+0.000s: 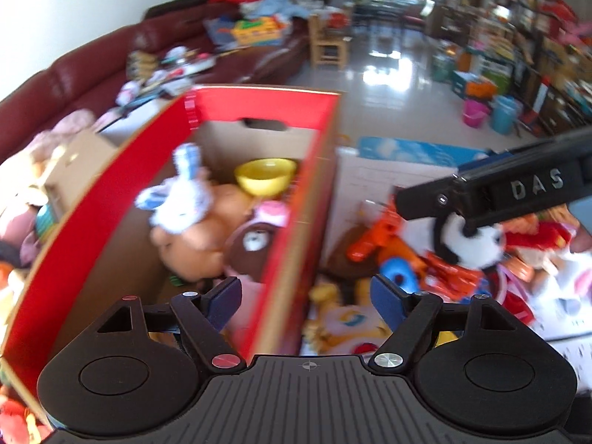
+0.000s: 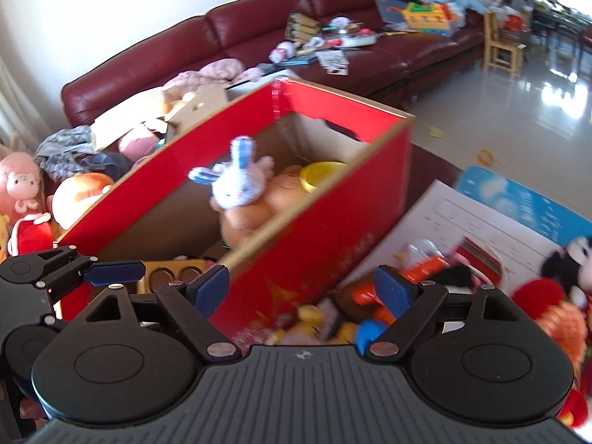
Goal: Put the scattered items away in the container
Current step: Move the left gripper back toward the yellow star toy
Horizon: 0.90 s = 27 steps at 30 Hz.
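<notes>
Sofa [image 2: 333, 18]: dark red leather, strewn with clutter, behind everything.
Box [image 1: 296, 199]: red cardboard, open top, holding a white-and-blue bunny [image 1: 177, 192], a yellow bowl [image 1: 266, 175] and a brown bear plush [image 1: 251, 248].
Toy pile [image 1: 399, 259]: scattered just right of the box; orange toy, panda plush [image 1: 470, 244] among it.
Left gripper [image 1: 303, 296]: spread wide, holding nothing, over the box's right wall.
Right gripper [image 2: 303, 288]: spread wide, holding nothing, over the same wall.

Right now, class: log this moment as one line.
left gripper open, empty | right gripper open, empty | white bunny in red box | orange toy outside
</notes>
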Tool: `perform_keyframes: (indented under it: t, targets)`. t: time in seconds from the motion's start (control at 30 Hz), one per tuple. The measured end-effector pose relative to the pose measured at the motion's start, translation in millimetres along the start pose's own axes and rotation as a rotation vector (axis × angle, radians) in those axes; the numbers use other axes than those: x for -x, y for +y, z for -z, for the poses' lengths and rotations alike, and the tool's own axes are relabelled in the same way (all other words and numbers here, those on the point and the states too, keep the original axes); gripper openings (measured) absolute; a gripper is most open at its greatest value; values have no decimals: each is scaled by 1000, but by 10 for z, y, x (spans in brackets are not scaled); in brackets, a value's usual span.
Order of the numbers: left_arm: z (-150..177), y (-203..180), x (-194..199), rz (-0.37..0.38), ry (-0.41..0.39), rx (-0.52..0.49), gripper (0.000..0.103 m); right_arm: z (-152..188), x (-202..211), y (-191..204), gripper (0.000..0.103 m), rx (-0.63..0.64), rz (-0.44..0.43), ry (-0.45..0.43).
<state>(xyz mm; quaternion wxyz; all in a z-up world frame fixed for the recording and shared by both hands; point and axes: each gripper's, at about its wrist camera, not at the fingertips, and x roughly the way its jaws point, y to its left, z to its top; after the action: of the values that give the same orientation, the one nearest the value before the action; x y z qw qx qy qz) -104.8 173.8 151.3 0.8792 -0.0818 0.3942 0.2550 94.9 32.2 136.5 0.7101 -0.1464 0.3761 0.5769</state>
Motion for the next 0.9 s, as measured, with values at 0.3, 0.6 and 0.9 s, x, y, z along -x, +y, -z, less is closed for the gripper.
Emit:
perform_keyframes:
  t: [0.3, 0.6, 0.9]
  targets:
    - [185, -651, -144, 97, 28, -136, 97, 446, 323, -532, 93, -114, 70, -11]
    - [556, -1173, -419, 199, 82, -312, 97, 1028, 307, -943, 93, -246, 94, 42]
    - [869, -1527, -722, 274, 152, -412, 97, 1461, 49, -1165, 93, -371, 104, 129]
